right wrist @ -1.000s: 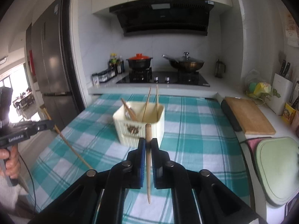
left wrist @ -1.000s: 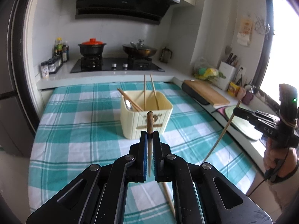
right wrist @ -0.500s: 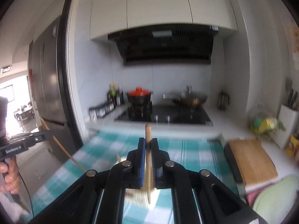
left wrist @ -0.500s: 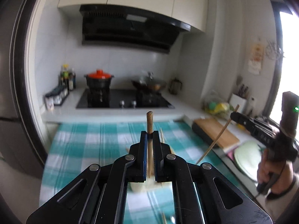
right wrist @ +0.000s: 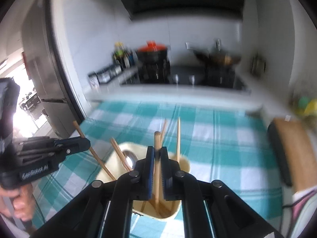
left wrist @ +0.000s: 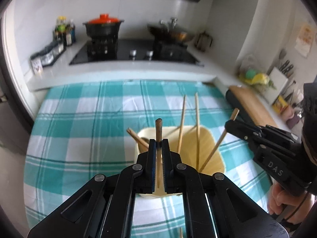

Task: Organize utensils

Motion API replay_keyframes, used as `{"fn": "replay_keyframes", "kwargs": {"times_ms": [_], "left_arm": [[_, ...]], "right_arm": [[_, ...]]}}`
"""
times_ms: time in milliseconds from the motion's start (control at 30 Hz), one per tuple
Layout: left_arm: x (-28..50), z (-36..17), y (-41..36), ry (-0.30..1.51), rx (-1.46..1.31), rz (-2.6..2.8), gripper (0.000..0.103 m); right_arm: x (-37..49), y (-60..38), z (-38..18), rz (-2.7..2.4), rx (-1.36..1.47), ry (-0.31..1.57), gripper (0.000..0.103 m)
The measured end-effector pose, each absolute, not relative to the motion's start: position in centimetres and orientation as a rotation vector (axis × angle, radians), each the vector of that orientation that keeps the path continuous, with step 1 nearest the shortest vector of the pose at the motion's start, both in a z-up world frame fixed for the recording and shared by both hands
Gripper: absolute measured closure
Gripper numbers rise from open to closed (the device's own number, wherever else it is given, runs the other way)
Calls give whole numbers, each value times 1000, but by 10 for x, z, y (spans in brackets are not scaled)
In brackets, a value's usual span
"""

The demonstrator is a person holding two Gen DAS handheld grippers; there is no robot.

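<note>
A cream utensil holder (left wrist: 206, 144) stands on the checked tablecloth and holds several chopsticks; it also shows in the right wrist view (right wrist: 178, 210), with a metal spoon (right wrist: 128, 158) inside. My left gripper (left wrist: 158, 144) is shut on a wooden chopstick (left wrist: 158, 130), upright just above the holder's left side. My right gripper (right wrist: 157, 154) is shut on another chopstick (right wrist: 157, 170) whose lower end reaches down into the holder. The right gripper (left wrist: 227, 127) appears in the left wrist view, and the left gripper (right wrist: 87, 144) in the right wrist view.
The table has a teal checked cloth (left wrist: 79, 119). Behind it is a counter with a stove (left wrist: 134, 53), a red-lidded pot (left wrist: 104, 25) and a wok (left wrist: 172, 33). A wooden cutting board (left wrist: 251, 103) lies at the right. A fridge (right wrist: 37, 63) stands left.
Both grippers rose with their chopsticks, then came down over the holder. Both chopsticks now hang above or into the holder instead of in front of it.
</note>
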State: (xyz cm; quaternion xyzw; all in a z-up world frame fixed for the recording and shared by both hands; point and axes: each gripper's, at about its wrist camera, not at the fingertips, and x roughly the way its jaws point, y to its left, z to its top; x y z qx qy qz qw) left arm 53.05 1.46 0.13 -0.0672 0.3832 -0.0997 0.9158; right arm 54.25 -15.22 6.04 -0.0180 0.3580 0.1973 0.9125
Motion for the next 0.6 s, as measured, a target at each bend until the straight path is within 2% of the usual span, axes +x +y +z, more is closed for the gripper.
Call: {"fn": "replay_keyframes", "kwargs": {"times_ms": [33, 67, 100, 133, 167, 200, 233, 267, 433, 533, 600], "left_arm": [[532, -1, 14, 794, -146, -201, 96], [531, -2, 16, 796, -164, -208, 90], [527, 0, 19, 793, -191, -221, 79], [522, 4, 21, 784, -208, -232, 73], [515, 10, 23, 768, -216, -242, 59], [506, 16, 25, 752, -212, -248, 48], [495, 22, 26, 734, -195, -252, 43], [485, 27, 27, 723, -168, -253, 38], [421, 21, 32, 758, -83, -293, 23], [372, -11, 34, 801, -64, -321, 19], [337, -42, 35, 824, -72, -324, 18]], "right_arm": [[545, -152, 58, 407, -35, 729, 93], [544, -152, 60, 393, -44, 712, 93], [541, -155, 64, 385, -42, 687, 92], [533, -157, 71, 388, -32, 659, 92], [523, -161, 80, 396, -23, 627, 88], [509, -165, 90, 401, -25, 591, 71], [498, -170, 99, 397, -33, 561, 49], [487, -171, 107, 391, -45, 532, 44], [419, -188, 114, 383, -158, 524, 42], [374, -208, 84, 381, -185, 580, 40], [340, -222, 45, 354, -187, 640, 40]]}}
